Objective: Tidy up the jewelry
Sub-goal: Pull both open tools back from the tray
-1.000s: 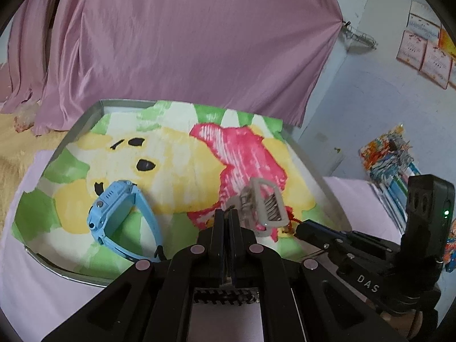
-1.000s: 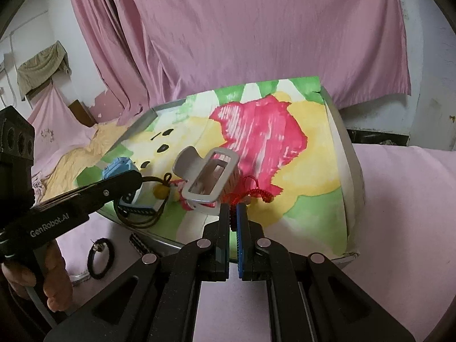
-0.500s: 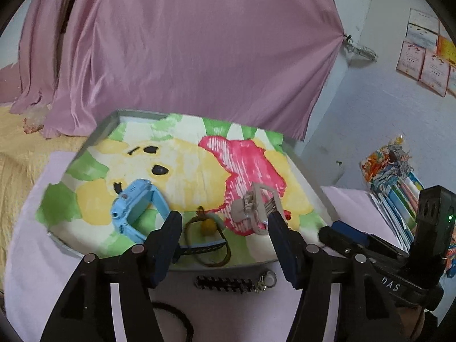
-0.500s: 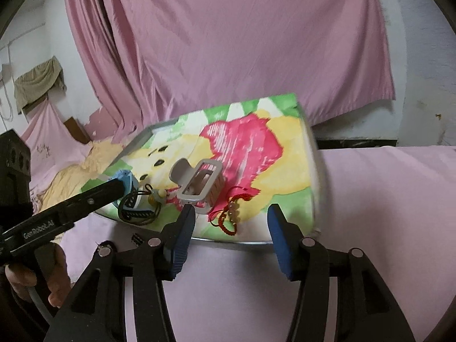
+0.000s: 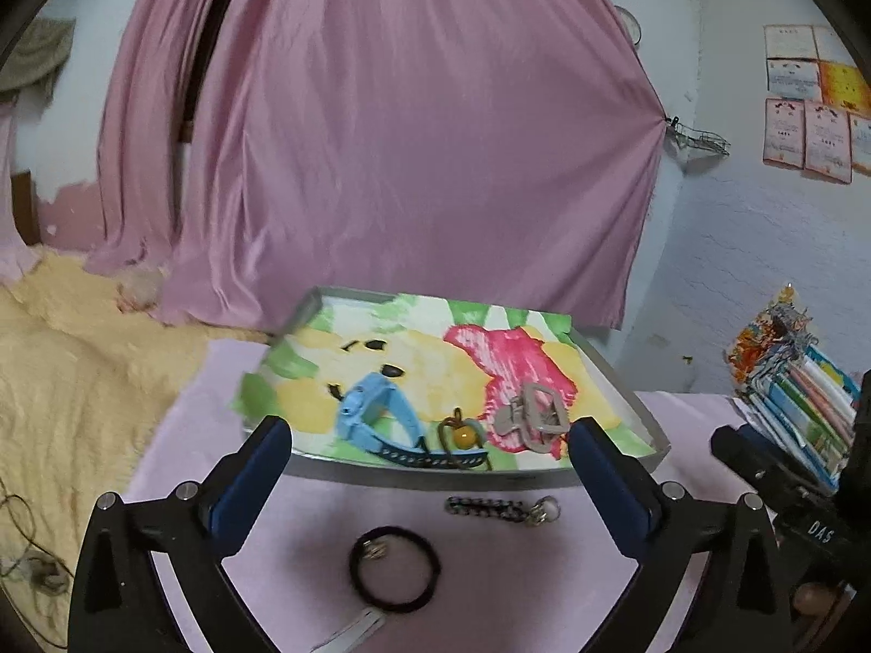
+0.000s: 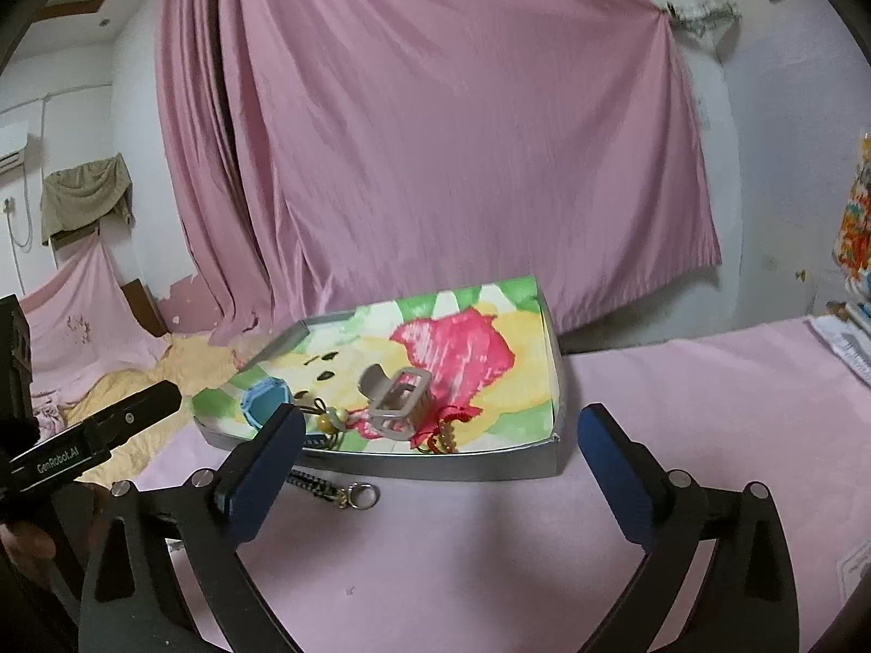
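Observation:
A metal tray point(image 5: 435, 476) point(image 6: 479, 465) lined with a cartoon-print cloth holds a blue watch point(image 5: 365, 413) point(image 6: 264, 400), a yellow-bead cord bracelet point(image 5: 462, 435) point(image 6: 326, 422), a grey hair claw point(image 5: 531, 416) point(image 6: 397, 400) and a red bead string point(image 6: 449, 427). On the pink cloth in front of the tray lie a dark braided keychain point(image 5: 498, 506) point(image 6: 326, 487) and a black hair tie point(image 5: 394, 568). My left gripper point(image 5: 427, 481) stands open and empty above those two. My right gripper point(image 6: 441, 473) is open and empty, back from the tray's near right corner.
A pink curtain point(image 5: 408, 136) hangs behind the tray. Yellow bedding point(image 5: 65, 392) lies to the left. A stack of colourful books point(image 5: 800, 386) stands at the right. A pale strip point(image 5: 351, 631) lies near the hair tie. A hand point(image 6: 22, 538) holds the left gripper's handle.
Both grippers opened from shut and pulled back from the tray. The yellow-bead bracelet and the red bead string now lie in the tray, released.

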`<move>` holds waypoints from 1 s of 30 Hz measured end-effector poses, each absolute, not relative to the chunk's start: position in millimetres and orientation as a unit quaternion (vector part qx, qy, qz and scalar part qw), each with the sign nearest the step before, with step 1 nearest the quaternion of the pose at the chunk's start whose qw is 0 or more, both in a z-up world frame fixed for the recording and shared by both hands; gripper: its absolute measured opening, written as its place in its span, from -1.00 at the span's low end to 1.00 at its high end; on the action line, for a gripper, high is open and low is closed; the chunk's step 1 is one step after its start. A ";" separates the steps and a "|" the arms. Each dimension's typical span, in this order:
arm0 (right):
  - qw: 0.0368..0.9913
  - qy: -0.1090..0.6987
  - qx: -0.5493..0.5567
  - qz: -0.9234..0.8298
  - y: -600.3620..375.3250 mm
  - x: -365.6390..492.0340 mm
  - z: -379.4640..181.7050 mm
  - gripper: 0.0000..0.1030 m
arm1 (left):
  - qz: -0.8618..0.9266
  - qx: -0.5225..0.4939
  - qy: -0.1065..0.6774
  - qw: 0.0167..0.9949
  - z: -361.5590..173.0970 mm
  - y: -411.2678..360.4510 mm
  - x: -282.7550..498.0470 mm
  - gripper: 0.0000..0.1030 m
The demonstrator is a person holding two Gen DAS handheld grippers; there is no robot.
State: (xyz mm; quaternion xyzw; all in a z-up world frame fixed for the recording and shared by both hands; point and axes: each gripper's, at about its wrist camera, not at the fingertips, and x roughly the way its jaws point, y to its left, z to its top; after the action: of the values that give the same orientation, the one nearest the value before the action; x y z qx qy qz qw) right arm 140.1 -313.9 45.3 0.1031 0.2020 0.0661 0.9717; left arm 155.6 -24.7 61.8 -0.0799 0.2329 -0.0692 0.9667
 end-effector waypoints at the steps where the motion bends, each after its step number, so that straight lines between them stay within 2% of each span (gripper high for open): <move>1: 0.974 0.194 0.099 0.066 -312.4 134.9 46.0 0.94 | -0.065 -0.076 0.229 0.968 62.1 -23.7 151.0 0.98; 11: 0.981 0.155 0.090 0.073 -302.8 93.5 49.9 0.96 | -0.058 -0.059 0.198 0.977 58.2 -13.9 104.6 0.98; 30: 0.975 0.188 0.067 0.093 -280.7 73.4 30.9 0.96 | -0.034 -0.065 0.219 0.973 34.4 6.3 70.6 0.98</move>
State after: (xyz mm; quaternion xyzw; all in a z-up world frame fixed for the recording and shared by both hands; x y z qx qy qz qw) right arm 73.4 -280.7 30.9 0.0674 0.1878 0.0927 0.9755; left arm 70.6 6.3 34.4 -0.0645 0.2191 -0.0342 0.9730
